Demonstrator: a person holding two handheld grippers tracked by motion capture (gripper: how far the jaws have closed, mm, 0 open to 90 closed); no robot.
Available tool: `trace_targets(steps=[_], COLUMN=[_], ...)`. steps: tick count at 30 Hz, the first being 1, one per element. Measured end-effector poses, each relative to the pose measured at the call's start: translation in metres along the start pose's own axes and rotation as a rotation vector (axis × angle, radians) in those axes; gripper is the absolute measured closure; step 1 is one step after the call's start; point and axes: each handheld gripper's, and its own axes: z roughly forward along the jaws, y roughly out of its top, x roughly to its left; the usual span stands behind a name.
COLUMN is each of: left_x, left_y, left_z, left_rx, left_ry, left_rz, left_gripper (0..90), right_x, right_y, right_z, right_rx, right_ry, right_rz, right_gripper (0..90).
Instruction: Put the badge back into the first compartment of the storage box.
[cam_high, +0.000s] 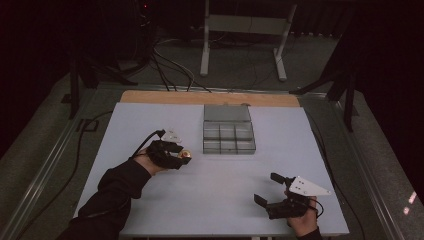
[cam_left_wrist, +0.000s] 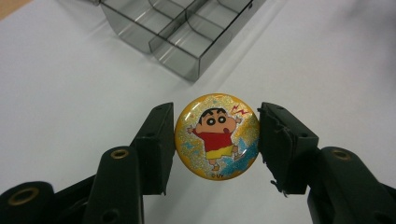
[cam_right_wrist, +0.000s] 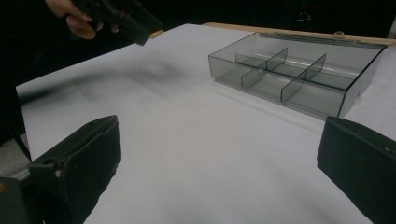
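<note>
Nearest to me, my right gripper (cam_high: 272, 192) is resting at the near right of the table (cam_high: 150, 125). Its jaws are standing wide apart with nothing between them, as the right gripper view confirms: bare table surface is lying between the two black pads.

Farther off, at the left, my left gripper (cam_left_wrist: 217, 135) is pinching a round badge (cam_left_wrist: 217, 136) by its edges, one pad on each side. The badge is yellow and glittery with a cartoon figure in a red shirt, and it is sitting face up toward the camera. In the high view it is showing as a small orange disc (cam_high: 185, 154) at the gripper tip, raised off the table, just left of the box.

Beyond it, toward the far centre, a clear grey divided box (cam_high: 229, 135) is standing open, its lid folded back on the far side. Its compartments appear empty, as far as I can tell.

Step in hand, by my reading: I am carrying the badge toward the box. The next move is calling for bringing the badge over one compartment, lowering it inside the walls, then spreading the jaws.
</note>
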Motion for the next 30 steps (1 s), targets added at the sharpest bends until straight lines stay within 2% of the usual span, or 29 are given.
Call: trace_targets(steps=[17,30], left_x=[-0.001,-0.003], left_y=[0.032,0.049], left_z=[0.012,0.023], left_rx=[-0.025,-0.042], left_ry=[-0.030,-0.047], left_rz=[0.028,0.046], left_gripper=[48.2,48.2], right_x=[0.000,-0.001], right_y=[0.000,0.000], right_z=[-0.001,-0.002], right_rx=[-0.002,-0.010], right_ry=[0.001,0.002], right_rz=[0.002,0.003], right_gripper=[0.0,0.0])
